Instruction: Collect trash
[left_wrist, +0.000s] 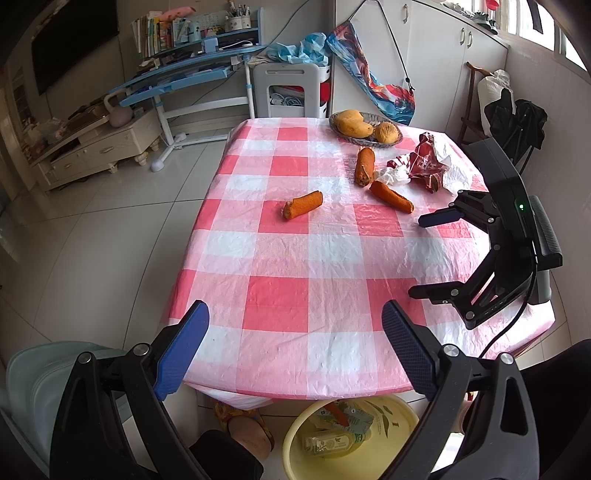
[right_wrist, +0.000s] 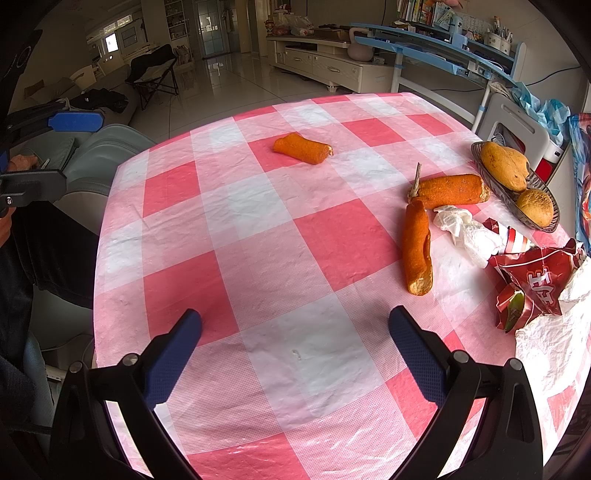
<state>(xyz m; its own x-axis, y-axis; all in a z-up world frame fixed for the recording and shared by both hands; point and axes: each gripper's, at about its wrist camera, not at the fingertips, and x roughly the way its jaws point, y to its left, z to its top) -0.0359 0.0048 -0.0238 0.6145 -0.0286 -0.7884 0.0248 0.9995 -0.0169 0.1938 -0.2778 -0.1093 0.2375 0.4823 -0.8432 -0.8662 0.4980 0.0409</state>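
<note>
Both grippers hang over the near part of the checked surface (left_wrist: 280, 266) with nothing between their fingers: the left gripper (left_wrist: 295, 347) has its fingers spread wide at the near edge, and the right gripper (right_wrist: 295, 350), also spread wide, sits toward three o'clock in the left wrist view. The trash lies on the far half. A lone orange peel (left_wrist: 303, 204) rests near the middle, at about twelve o'clock from the left gripper. Two more peel pieces (right_wrist: 419, 247) lie toward one o'clock, just beside a crumpled white tissue (right_wrist: 465, 230) and a torn red wrapper (right_wrist: 535, 284). Beyond them a glass dish (left_wrist: 369, 142) holds fruit. On the floor under the near edge, at six o'clock, stands a yellow basin (left_wrist: 295, 439) with some rubbish already in it.
</note>
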